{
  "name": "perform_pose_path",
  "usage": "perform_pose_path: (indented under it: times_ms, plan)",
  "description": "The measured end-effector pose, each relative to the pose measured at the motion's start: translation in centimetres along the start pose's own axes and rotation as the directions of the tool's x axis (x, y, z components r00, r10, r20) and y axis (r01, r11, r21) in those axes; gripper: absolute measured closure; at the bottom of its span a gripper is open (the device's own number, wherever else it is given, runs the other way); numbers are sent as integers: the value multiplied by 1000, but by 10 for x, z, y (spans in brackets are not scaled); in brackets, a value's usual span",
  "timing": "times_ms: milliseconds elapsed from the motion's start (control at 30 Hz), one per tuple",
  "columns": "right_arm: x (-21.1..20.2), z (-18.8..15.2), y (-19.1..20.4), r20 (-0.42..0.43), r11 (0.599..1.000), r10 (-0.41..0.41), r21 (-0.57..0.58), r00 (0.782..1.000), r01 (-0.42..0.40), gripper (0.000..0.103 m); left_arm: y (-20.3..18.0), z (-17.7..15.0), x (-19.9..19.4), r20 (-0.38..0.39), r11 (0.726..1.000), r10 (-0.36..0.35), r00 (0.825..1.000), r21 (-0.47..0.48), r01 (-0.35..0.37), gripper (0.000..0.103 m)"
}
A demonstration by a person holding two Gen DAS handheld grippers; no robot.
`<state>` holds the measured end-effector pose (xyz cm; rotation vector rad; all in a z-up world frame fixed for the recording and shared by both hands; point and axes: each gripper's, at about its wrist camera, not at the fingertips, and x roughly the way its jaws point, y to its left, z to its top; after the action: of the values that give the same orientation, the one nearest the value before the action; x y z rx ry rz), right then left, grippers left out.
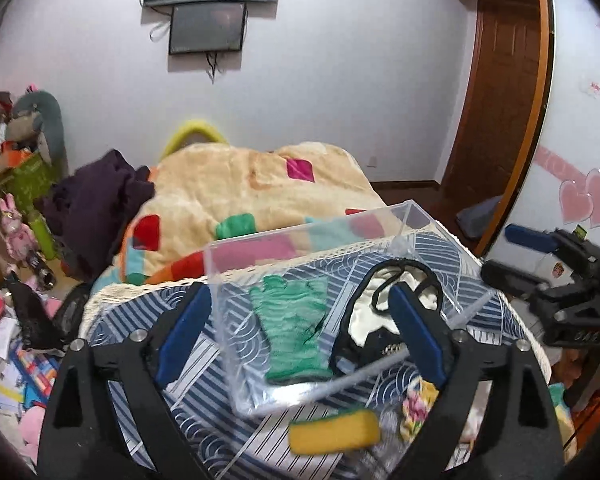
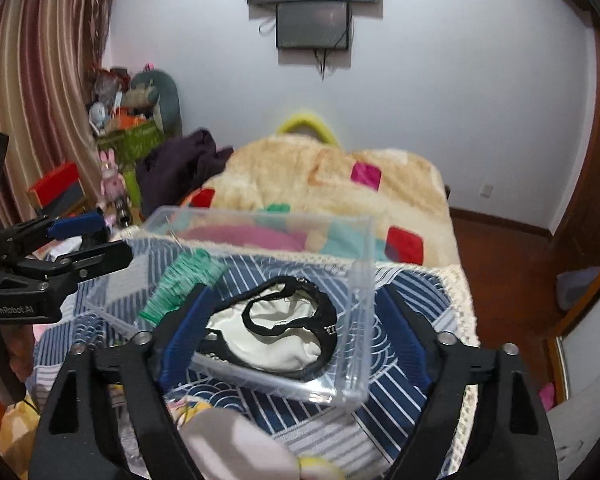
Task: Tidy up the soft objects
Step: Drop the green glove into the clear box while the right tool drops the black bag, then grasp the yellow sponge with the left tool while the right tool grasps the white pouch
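Note:
A clear plastic box (image 1: 236, 312) (image 2: 360, 312) stands on the blue patterned cloth. Inside it lie a green glove (image 1: 294, 332) (image 2: 182, 282) and a white cloth with black trim (image 1: 374, 312) (image 2: 276, 336). My left gripper (image 1: 300, 328) is open and empty, its fingers either side of the box's near part. My right gripper (image 2: 292, 336) is open and empty, spread around the box's near end; it also shows in the left wrist view (image 1: 540, 248). A yellow sponge (image 1: 334, 432) lies in front of the box, next to a floral cloth (image 1: 418, 408). A pale soft item (image 2: 236, 444) lies near the right gripper.
The table (image 1: 112, 320) with the blue cloth stands against a bed with a beige patchwork blanket (image 1: 236, 188) and a dark purple garment (image 1: 96, 204). Cluttered floor and toys are at the left (image 1: 8, 344). A wooden door (image 1: 504, 80) is at the right.

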<state>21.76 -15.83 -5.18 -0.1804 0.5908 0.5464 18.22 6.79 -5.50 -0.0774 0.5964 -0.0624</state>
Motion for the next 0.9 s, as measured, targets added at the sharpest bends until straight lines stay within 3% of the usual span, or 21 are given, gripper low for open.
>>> perform_pose_path:
  times_ms: [267,467,700,800,900]
  plan:
    - [-30,-23,11,44,1000,18,-12,999,-17,11,-12,-48,-24,-34,999,17,999,40,-16,7]
    - [-19,-55,15,-25,999,35,-4,999,-35,11,-23,-78,-10,-101,998,8,995,56,-2,7]
    - [3,-82,11,-117,995,90,53,989,-84,12,-22,-96,21,-172,999,23,985,-20,-27,7]
    - [6,-86,8,-105,993,96,83,990,-87,22,-24,-98,23,-170,999,11,985,-33,-17,13]
    - [-2,-84,7,-84,990,113,91,990,-106,46,-25,-98,22,-187,999,-34,982,-43,26,28]
